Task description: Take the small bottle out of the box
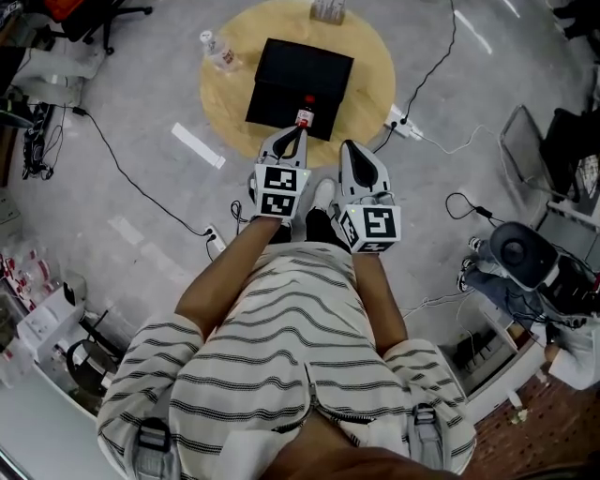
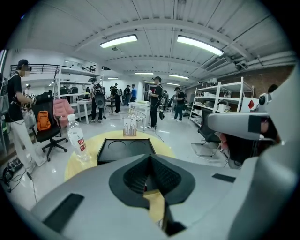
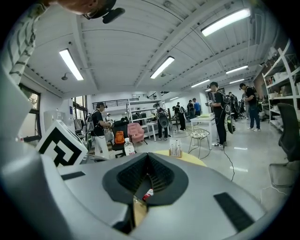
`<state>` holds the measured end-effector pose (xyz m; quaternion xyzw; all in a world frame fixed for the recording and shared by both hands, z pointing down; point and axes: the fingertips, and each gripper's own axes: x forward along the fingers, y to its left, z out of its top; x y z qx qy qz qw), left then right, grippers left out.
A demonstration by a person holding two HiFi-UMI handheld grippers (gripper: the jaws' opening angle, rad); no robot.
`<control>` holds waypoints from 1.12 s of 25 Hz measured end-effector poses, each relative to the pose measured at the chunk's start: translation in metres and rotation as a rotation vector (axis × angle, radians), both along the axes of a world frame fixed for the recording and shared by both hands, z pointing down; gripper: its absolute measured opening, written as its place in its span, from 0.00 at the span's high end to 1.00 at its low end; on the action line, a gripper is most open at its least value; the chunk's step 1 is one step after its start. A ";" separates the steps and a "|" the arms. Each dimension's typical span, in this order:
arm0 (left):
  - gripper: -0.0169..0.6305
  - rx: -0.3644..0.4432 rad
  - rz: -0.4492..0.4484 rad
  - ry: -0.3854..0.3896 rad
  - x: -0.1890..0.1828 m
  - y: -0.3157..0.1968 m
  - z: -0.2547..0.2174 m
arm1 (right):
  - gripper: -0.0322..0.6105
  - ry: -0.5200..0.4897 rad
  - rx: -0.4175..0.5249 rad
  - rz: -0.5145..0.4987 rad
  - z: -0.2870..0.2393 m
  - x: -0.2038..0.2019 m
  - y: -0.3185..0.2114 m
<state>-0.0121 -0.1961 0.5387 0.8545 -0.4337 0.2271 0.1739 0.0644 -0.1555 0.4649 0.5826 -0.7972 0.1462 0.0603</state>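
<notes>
The small bottle (image 1: 305, 114), with a red cap and a white label, stands at the near edge of the black box (image 1: 300, 80) on the round wooden table (image 1: 375, 66). My left gripper (image 1: 298, 131) points at it with its tips just short of the bottle. Its jaws are shut with nothing between them. My right gripper (image 1: 349, 147) hangs beside it to the right, over the floor by the table edge, also shut and empty. The right gripper view shows the small bottle (image 3: 148, 193) through the gap under its jaws. The left gripper view shows the box (image 2: 124, 149) ahead.
A clear water bottle (image 1: 220, 52) stands on the table left of the box, and a small rack (image 1: 328, 9) at the far edge. Cables and a power strip (image 1: 405, 124) lie on the floor. Chairs, shelves and several people are farther off.
</notes>
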 end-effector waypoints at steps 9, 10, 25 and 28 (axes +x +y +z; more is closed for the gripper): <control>0.94 -0.103 -0.020 -0.064 0.011 -0.019 0.042 | 0.92 -0.029 -0.046 -0.014 0.018 0.010 -0.013; 0.94 -0.116 -0.023 -0.069 0.011 -0.020 0.047 | 0.92 -0.031 -0.052 -0.015 0.021 0.011 -0.014; 0.80 -0.287 -0.054 -0.109 0.016 -0.027 0.092 | 0.92 -0.045 -0.090 -0.026 0.032 0.016 -0.017; 0.77 -0.305 -0.059 -0.120 0.018 -0.033 0.100 | 0.92 -0.044 -0.097 -0.031 0.038 0.017 -0.019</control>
